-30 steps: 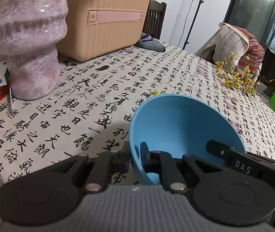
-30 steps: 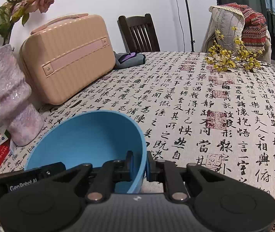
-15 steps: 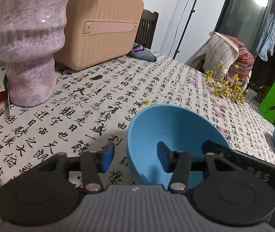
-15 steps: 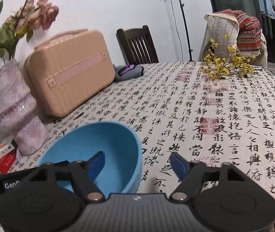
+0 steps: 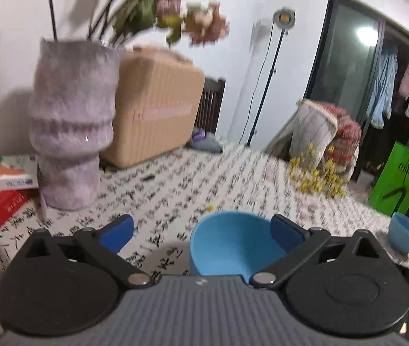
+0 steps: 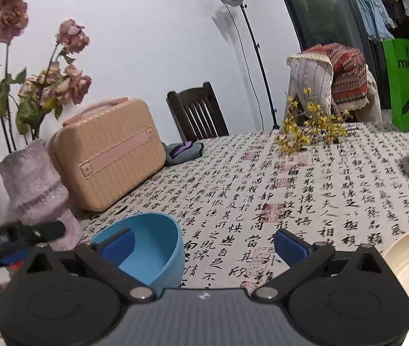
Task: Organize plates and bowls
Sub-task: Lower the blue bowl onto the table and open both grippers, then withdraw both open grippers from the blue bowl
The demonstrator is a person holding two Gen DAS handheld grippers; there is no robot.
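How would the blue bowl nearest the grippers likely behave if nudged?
The blue bowl looks matte and thin-walled, probably light plastic. Its rounded underside suggests it could rock or tip, though the tablecloth would likely keep it from sliding far.

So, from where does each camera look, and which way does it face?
Left wrist: sits on the left gripper, looks slightly down across the table at the blue bowl; its opening jaws show.
Right wrist: sits on the right gripper, faces the table toward the chair; its opening jaws show.
Shared: blue bowl, vase, beige case.
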